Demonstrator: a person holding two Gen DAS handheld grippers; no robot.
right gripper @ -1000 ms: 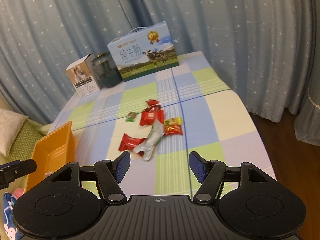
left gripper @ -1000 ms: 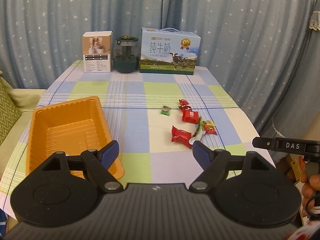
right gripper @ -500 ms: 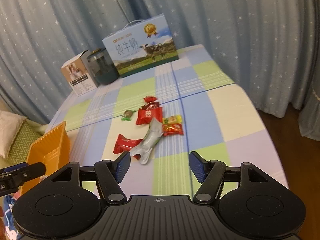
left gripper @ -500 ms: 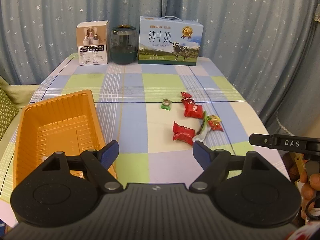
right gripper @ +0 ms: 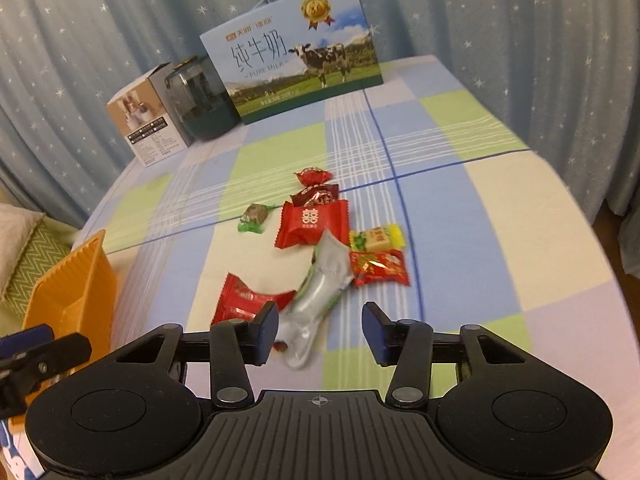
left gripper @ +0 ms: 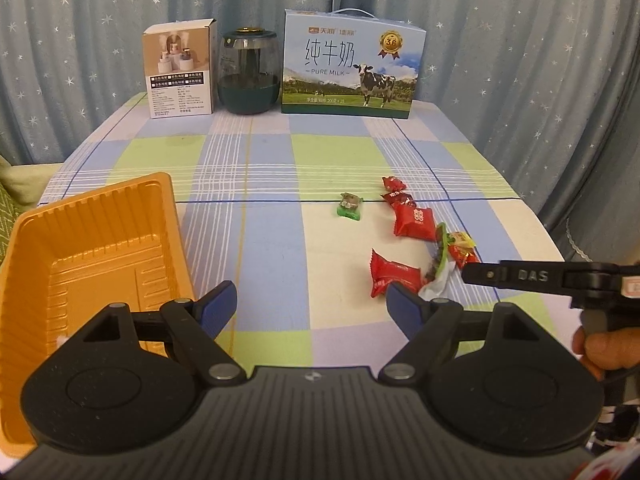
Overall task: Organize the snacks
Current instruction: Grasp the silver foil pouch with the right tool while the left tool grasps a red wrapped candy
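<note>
Loosely scattered on the checked blue, green and cream tablecloth (right gripper: 440, 208) lie the wrapped snacks, all well to the right of the ribbed orange plastic tray (left gripper: 92, 264). Nearest the tray is a small green-wrapped candy (right gripper: 254, 218). Beside it, farther from the tray, sit a large red square packet with gold characters (right gripper: 312, 224) and, behind that, two small red twist-wrapped sweets (right gripper: 314, 186). A long silver foil pouch (right gripper: 320, 296) lies tilted in front of the red square packet, overlapping a flat red packet (right gripper: 244, 298) on the side toward the tray. On the pouch's far side from the tray rest a yellow-and-green wrapped candy (right gripper: 376, 238) and a red patterned wrapper (right gripper: 380, 268), one just behind the other.

The right gripper (right gripper: 320, 332) hangs over the near end of the silver pouch; its jaws have just been closing, yet the blue pads still stand apart and do not press on it. The left gripper (left gripper: 312, 308) has its jaws wide apart with nothing between them, its left finger over the tray's near corner.

Beyond the tray, at the table's far edge, stand a small white carton (left gripper: 180, 68), a dark green glass jar (left gripper: 248, 72) and a blue milk box with a cow picture (left gripper: 352, 68), before a starred blue curtain (left gripper: 520, 40).
</note>
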